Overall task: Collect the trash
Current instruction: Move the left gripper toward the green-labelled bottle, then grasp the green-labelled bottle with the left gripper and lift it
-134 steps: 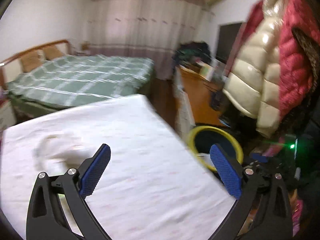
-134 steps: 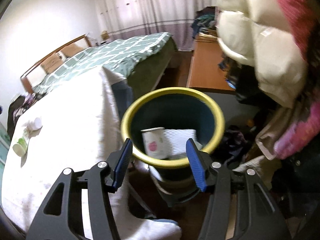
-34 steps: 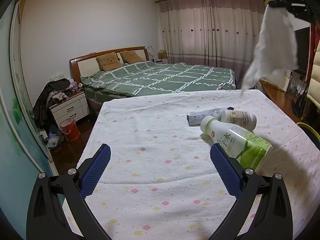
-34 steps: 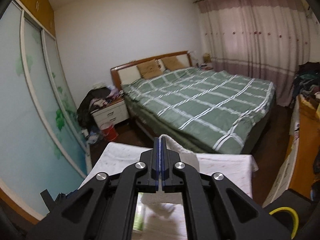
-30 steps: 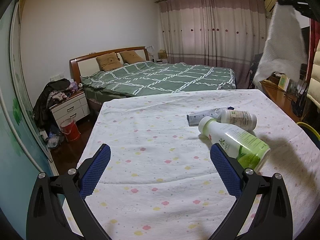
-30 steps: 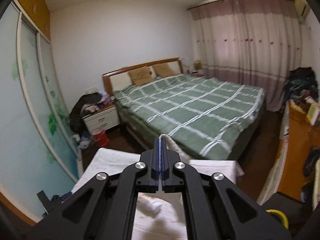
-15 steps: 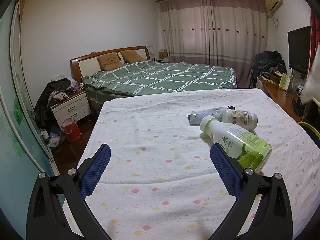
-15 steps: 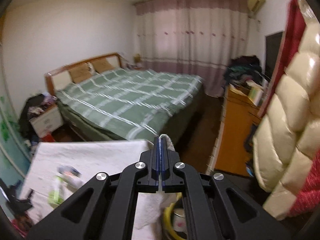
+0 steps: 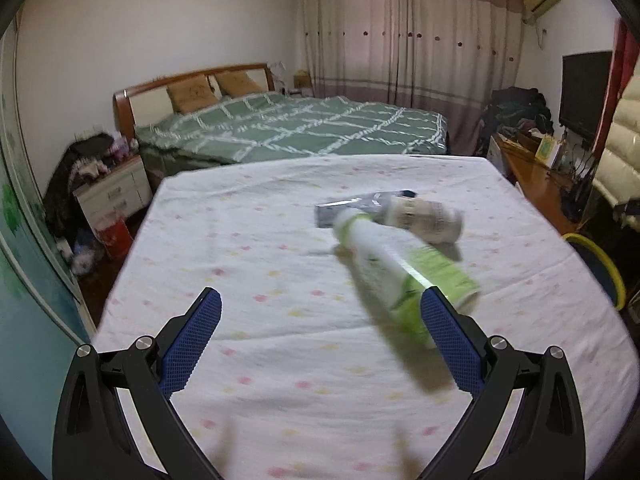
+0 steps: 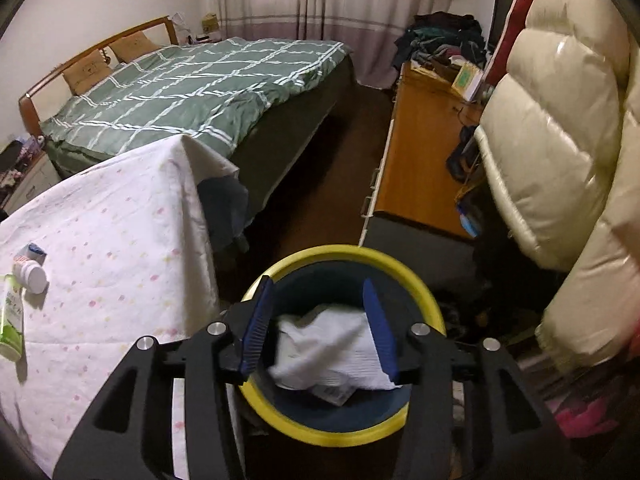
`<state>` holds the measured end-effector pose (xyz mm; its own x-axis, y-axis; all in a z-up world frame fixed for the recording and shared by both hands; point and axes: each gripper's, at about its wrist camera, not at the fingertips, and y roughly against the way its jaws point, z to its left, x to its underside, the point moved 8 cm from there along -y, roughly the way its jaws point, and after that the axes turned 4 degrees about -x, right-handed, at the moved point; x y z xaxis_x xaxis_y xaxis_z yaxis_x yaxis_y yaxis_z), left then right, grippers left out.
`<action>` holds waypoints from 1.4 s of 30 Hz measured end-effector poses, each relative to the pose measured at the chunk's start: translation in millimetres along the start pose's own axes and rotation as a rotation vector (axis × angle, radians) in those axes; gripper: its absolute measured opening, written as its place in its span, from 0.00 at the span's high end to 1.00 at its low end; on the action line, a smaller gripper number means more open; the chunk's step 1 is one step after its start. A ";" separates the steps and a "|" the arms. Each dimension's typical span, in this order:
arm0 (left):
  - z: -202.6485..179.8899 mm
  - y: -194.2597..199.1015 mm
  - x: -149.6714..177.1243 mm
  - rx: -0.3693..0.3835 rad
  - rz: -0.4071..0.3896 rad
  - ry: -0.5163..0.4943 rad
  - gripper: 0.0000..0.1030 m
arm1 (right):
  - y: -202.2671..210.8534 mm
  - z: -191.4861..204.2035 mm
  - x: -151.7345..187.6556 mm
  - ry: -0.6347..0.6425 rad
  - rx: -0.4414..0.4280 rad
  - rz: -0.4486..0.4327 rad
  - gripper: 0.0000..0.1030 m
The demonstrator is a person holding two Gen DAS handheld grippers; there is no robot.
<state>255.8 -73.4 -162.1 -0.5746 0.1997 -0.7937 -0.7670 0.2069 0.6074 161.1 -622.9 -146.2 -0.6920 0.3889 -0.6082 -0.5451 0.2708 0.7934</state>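
Note:
My right gripper (image 10: pixel 320 328) is open above the yellow-rimmed dark bin (image 10: pixel 344 256). A white tissue (image 10: pixel 328 352) lies loose in the bin below its fingers. My left gripper (image 9: pixel 320 344) is open and empty low over the table. A green-and-white bottle (image 9: pixel 404 268) lies on its side just ahead of the right finger (image 9: pixel 448 340). Behind it lie a small white bottle (image 9: pixel 428 216) and a silver wrapper (image 9: pixel 352 208). The bottles also show at the left edge of the right wrist view (image 10: pixel 12 312).
The table wears a white dotted cloth (image 9: pixel 248 240). The bin's rim (image 9: pixel 600 256) stands off the table's right edge. A green-quilted bed (image 9: pixel 300 128) lies beyond, a wooden desk (image 10: pixel 420 148) and hanging puffy jackets (image 10: pixel 560 160) on the right.
My right gripper swung from the table to over the bin, opened and let go of the tissue, which is now in the bin. My left gripper moved closer to the green bottle.

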 end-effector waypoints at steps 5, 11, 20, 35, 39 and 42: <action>-36.5 -4.9 -6.7 0.036 0.057 0.033 0.05 | -2.4 11.2 13.4 0.023 -0.039 -0.017 0.49; -71.2 -29.1 -4.1 0.004 0.122 0.032 0.05 | -2.4 23.5 23.4 0.036 -0.096 -0.011 0.49; -73.2 -55.9 4.7 -0.092 0.164 0.061 0.13 | -1.0 31.4 38.8 0.033 -0.152 -0.008 0.49; -55.6 -43.2 0.3 -0.123 0.111 0.063 0.50 | 7.5 45.2 45.2 0.049 -0.201 -0.022 0.49; -47.0 -23.3 -12.0 -0.134 0.055 0.029 0.50 | 14.3 47.3 45.2 0.052 -0.205 -0.035 0.49; -39.7 -8.4 -24.1 -0.122 0.025 0.018 0.50 | 18.8 48.7 45.2 0.050 -0.214 -0.045 0.49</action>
<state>264.8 -118.1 -149.5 -0.5986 0.1856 -0.7792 -0.7806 0.0832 0.6195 142.6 -557.3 -157.6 -0.6844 0.3348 -0.6477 -0.6605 0.0915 0.7452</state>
